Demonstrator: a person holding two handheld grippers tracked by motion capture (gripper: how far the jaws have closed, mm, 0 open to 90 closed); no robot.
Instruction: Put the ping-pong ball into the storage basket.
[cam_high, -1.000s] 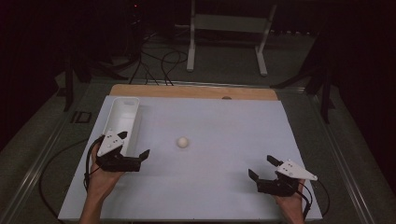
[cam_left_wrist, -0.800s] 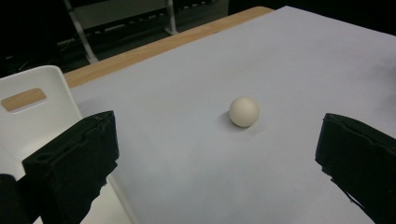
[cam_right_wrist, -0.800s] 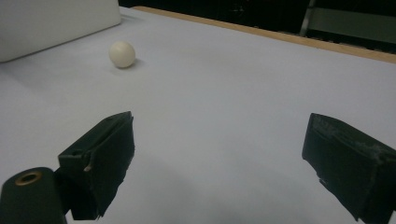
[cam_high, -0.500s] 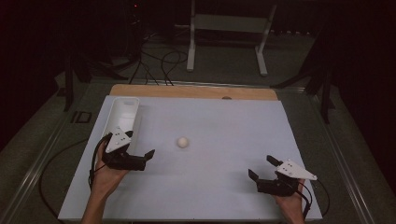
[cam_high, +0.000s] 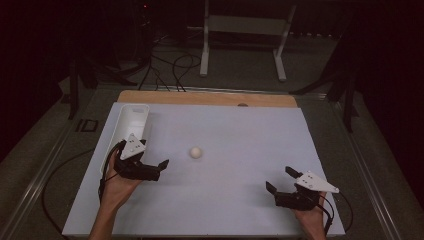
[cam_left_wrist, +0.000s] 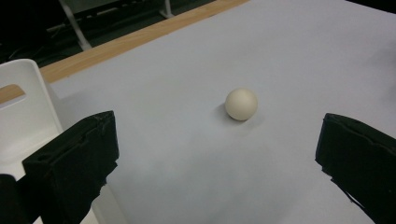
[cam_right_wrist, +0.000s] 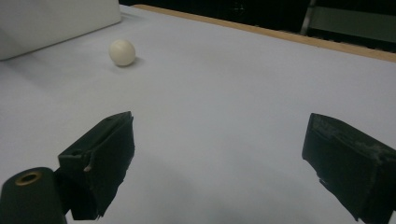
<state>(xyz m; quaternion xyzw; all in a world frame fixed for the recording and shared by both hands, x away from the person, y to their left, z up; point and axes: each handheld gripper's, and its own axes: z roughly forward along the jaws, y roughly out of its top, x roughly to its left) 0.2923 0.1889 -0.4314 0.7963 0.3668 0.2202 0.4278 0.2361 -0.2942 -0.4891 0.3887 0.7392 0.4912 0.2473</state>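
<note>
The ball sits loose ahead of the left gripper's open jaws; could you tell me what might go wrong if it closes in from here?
1. The ball is round and lies free on the white table surface; a jaw that touches it first could knock it rolling, perhaps out of reach.
2. The left gripper is close beside the white bin, so a swing could bump that bin.
3. The right gripper is far off, poorly placed to stop a rolling ball.
</note>
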